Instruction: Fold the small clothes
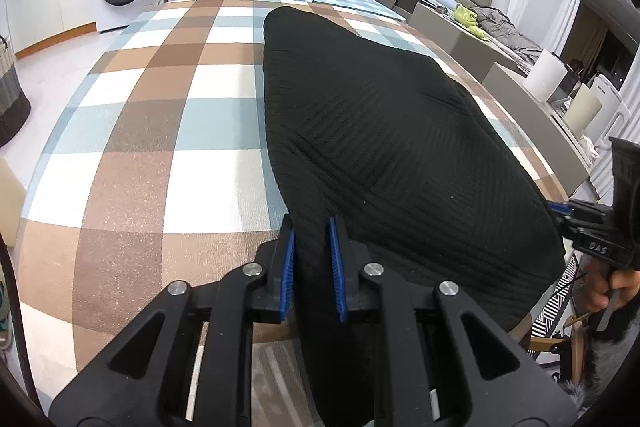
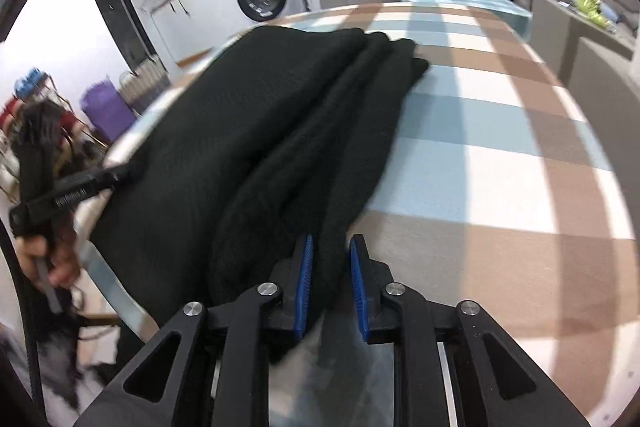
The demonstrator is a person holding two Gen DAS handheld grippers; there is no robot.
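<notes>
A black ribbed knit garment [image 1: 380, 147] lies on the worktop [image 1: 160, 131], which is covered in a brown, pale-blue and white checked cloth; its near hem reaches the worktop's front edge and part of it hangs over. In the right wrist view the same garment [image 2: 248, 131] shows several long lengthwise ridges of bunched or layered cloth, so it is not lying flat.

The left gripper [image 1: 312, 263] has its blue-padded fingers [image 1: 289, 267] on either side of a band of the near hem, with black fabric filling the gap between them; it appears to be pinching that edge. The right gripper [image 2: 330, 283] stands at the garment's other near corner with cloth against its inner finger, but a visible gap remains beside the other one, and the picture is blurred, so I cannot tell whether it has a hold or is merely parted around the cloth.

The main risk is an uneven lift: if only one corner is truly held, the hem would tilt and the fold would come out skewed. The ridges may get trapped inside the fold as creases. The fingers may also pinch more than one layer, or only a loose loop of knit that slips out. The overhanging part could drag the garment off the front edge.
</notes>
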